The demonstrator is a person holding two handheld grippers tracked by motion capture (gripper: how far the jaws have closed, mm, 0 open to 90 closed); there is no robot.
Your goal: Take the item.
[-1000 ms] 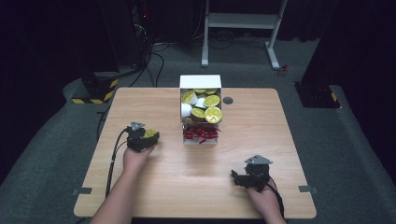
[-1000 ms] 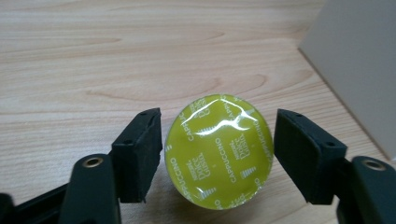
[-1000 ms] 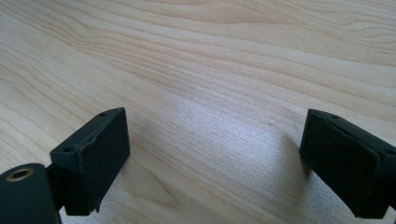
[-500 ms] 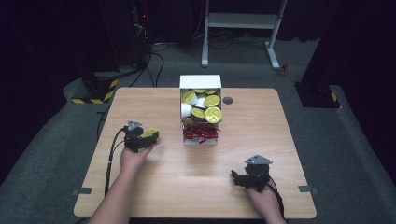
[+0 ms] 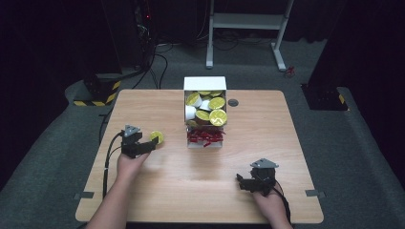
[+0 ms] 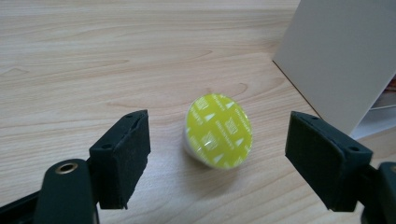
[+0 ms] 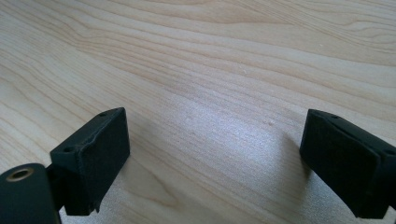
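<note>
**Yellow-lidded capsule lying free between my spread left jaws**

The wooden table (image 5: 167, 191) stretches out under both my forearms, pale grain running across it, with dark carpet around it. Toward its far middle stands the white cardboard box (image 5: 205, 84), open toward me and packed with yellow-lidded capsules (image 5: 217, 117) and a few white ones; a heap of small red pieces (image 5: 204, 136) sits at the front of the box. In my left gripper view a white wall of that box rises at the upper right. Just beyond the box's right side, a small dark round disc (image 5: 233, 102) sits in the tabletop.

My left gripper (image 5: 143, 147) rests over the left part of the table, well apart from the box. Its jaws have just been opening and now stand wide, and the pads touch nothing. Between them and a little ahead, the single capsule (image 6: 218, 130) lies on its side on the wood, yellow foil lid tilted toward my camera, white body behind it, clear of both pads.

My right gripper (image 5: 244, 183) sits near the table's front right, jaws spread over bare wood, nothing between them.
</note>
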